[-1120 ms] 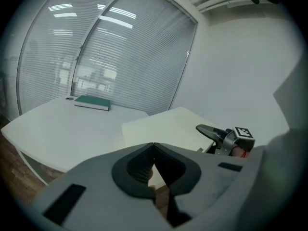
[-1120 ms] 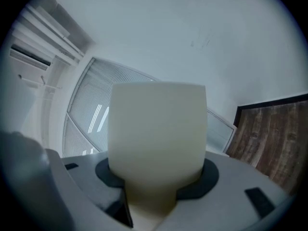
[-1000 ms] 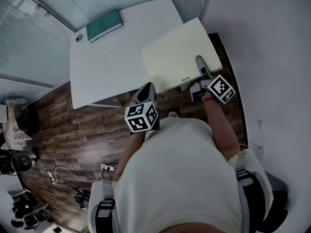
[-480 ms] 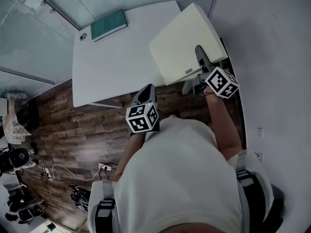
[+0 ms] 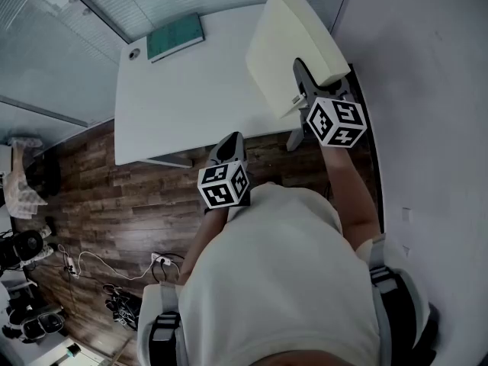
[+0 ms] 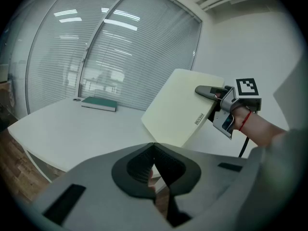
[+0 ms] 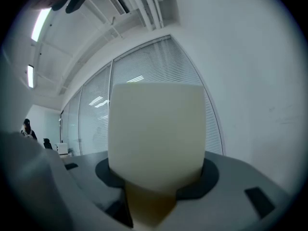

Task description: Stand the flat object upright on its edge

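Starting with the head view, the cream slab (image 5: pixel 286 48) is seen tilted steeply at the right edge of the white counter (image 5: pixel 183 105). Its near end is clamped in the right tongs (image 5: pixel 301 78), presumably so that it can be swung up about the edge resting on the counter. The left tongs (image 5: pixel 226 149) are held off the near edge, over the floor, apart from the slab. A green book (image 5: pixel 175 38) is seen lying at the far edge, well apart.

From the left gripper view, the left tongs are shown closed on nothing. The slab is seen leaning, not yet vertical, with a lower corner down on the counter.

In the right gripper view, the slab's edge is gripped between the pads, and the view is largely filled by it. No container is shown.
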Demonstrator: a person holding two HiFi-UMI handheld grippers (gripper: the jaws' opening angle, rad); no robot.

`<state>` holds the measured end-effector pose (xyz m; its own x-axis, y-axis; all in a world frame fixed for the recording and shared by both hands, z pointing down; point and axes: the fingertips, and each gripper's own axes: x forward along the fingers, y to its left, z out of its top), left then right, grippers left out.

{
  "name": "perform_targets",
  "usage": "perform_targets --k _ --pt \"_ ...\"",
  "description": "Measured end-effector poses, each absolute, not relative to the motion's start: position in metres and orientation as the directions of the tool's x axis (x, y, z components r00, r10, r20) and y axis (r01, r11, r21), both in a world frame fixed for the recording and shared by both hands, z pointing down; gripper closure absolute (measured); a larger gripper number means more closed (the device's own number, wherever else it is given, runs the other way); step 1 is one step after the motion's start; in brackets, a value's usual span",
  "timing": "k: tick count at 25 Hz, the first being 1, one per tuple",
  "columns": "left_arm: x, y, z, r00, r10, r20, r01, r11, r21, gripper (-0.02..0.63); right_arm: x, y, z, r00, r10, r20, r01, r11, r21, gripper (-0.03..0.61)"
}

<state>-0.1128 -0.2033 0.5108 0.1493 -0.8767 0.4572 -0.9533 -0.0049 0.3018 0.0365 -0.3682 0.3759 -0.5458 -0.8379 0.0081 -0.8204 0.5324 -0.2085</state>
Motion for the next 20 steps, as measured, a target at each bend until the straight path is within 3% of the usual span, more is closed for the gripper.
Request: perform_targets --k 10,20 --pt "-0.128 -0.214 0.512 0.116 -0.880 0.461 -0.956 0.027 0.294 0.595 0.001 -0.395 0.372 -0.551 -0.834 0.032 -0.833 0.552 0.032 0.319" --pt "-0.135 -0.222 0.514 0.108 -0.878 0.467 -0.954 0.040 0.297 0.595 -0.019 -0.428 0.381 -0.540 -0.841 0.045 -0.837 0.542 0.081 0.319"
